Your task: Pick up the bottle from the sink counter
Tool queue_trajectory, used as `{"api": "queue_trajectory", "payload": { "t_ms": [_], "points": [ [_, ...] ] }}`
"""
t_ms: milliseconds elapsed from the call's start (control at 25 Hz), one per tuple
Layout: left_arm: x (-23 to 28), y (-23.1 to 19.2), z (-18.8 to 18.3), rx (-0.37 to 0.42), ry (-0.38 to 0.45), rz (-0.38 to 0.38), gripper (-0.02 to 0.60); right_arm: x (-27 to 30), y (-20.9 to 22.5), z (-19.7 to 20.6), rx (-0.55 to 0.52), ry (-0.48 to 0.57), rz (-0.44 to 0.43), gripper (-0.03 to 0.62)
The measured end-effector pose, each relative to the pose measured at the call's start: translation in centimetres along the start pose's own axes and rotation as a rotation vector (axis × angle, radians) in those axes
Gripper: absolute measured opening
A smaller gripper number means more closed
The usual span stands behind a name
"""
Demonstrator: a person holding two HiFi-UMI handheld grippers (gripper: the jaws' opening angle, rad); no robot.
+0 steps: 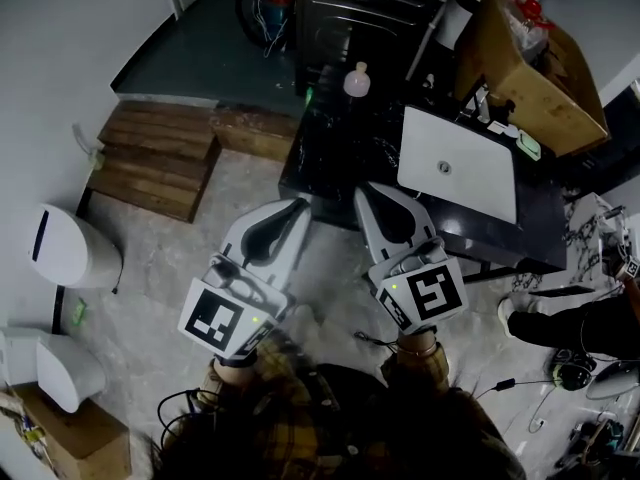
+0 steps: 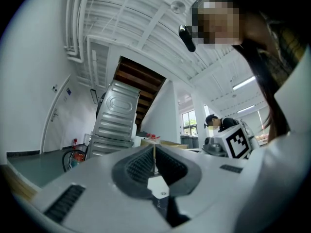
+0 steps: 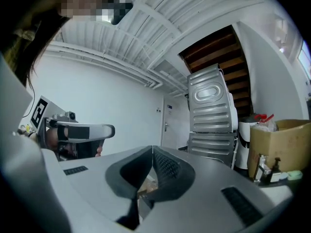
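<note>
Bottle (image 1: pixel 357 80) stands at the desk's (image 1: pixel 328 168) far left corner, sink (image 1: pixel 470 190) to its right, box (image 1: pixel 530 73) behind the sink.

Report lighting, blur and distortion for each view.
Head view: dim, the black counter swallows detail, only the pale bottle stands out. Left gripper view: strong fisheye bending, dark corners, bright window glare, left gripper softly blurred up close. Right gripper view: same bending and dark corners, evenly lit.

white left tool (image 1: pixel 301 202), white right tool (image 1: pixel 364 188), black-and-white marker cubes (image 1: pixel 225 318), plaid sleeves (image 1: pixel 272 366)
</note>
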State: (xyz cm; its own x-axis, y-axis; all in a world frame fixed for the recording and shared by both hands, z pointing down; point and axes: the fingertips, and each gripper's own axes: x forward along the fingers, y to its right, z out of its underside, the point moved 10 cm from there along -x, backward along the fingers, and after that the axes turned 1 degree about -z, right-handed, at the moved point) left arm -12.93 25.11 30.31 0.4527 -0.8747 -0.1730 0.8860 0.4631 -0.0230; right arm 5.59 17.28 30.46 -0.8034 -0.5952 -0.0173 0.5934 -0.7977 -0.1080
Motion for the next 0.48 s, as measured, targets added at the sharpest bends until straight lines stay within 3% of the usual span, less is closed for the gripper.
{"api": "queue_trajectory", "payload": {
  "t_ms": [480],
  "points": [
    [1.1, -3.6, 2.7, -0.090, -0.041, 0.016, 0.025, 2.9, 1.0, 1.2, -0.001, -0.091, 0.029, 0.017]
  ]
}}
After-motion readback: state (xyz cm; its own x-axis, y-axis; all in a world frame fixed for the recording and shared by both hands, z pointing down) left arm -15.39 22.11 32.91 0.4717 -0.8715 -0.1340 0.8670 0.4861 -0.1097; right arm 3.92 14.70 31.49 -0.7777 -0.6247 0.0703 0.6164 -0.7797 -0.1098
